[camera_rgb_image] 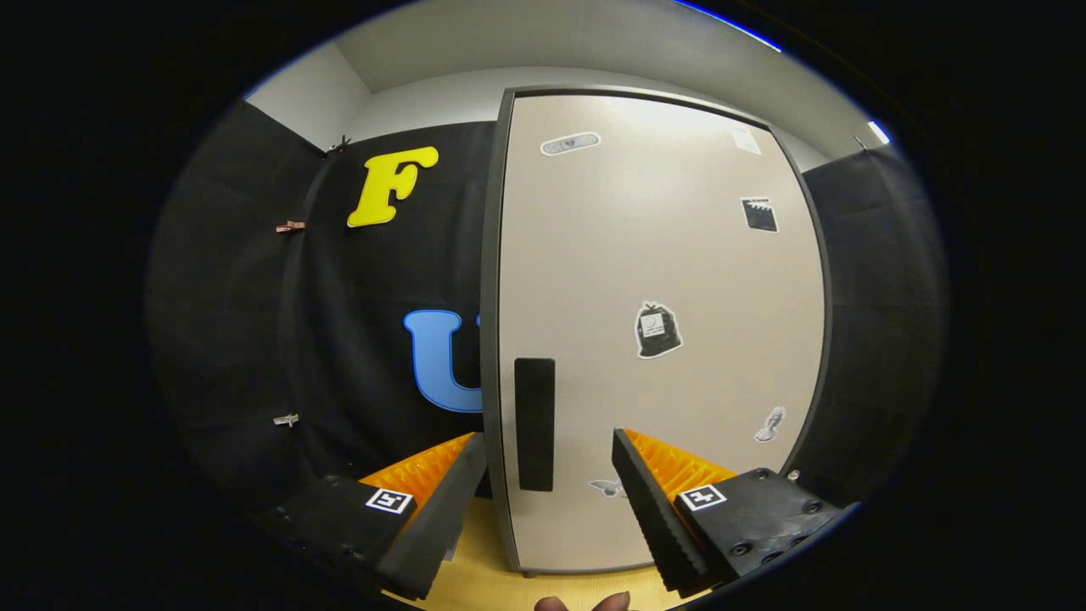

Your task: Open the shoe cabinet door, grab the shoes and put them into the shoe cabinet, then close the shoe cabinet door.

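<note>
Two fingers of the tongs (550, 462) stand wide apart, with nothing held between them. Just ahead of them rises the shoe cabinet (653, 339), a tall pale box with a dark frame, standing on a light wooden floor (484, 577). Its door (679, 255) is closed and faces the camera. A dark, upright handle (534, 423) sits near the door's left edge, low down, and lines up with the gap between the fingers, a little nearer the left one; the fingers do not touch it. Several small stickers (657, 330) are scattered over the door: one near the top, one towards the upper right, one about the middle, one low on the right and one near the bottom between the fingers. Black cloth (339, 339) hangs behind and to either side of the cabinet, with small clips (289, 227) pinned on it at the left. Above the cloth a pale wall and ceiling (509, 42) show. Fingertips of a person's hand (585, 603) peek in below the tongs.
</note>
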Demonstrator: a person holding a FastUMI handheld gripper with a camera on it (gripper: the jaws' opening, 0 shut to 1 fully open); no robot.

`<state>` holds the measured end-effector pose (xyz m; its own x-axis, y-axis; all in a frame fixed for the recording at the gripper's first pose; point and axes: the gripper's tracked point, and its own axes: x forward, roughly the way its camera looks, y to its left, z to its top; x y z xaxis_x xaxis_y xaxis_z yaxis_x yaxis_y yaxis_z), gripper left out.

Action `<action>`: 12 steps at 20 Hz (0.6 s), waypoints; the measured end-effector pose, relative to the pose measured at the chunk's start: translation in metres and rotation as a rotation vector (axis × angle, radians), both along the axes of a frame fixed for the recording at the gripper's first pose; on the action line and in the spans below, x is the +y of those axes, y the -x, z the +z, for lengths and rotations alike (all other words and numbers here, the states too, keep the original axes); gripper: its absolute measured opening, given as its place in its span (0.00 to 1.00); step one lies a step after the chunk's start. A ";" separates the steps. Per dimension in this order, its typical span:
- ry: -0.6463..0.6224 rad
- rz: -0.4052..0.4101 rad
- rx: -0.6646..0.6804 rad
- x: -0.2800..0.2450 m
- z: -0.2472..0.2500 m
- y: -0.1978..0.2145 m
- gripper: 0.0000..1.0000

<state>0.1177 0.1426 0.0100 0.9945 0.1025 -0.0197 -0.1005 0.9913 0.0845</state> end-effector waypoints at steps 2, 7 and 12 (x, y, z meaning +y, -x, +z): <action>-0.010 -0.003 0.030 0.006 -0.012 -0.017 0.98; -0.007 -0.007 0.039 0.016 -0.027 -0.057 0.86; 0.013 -0.065 0.007 0.009 -0.026 -0.062 0.45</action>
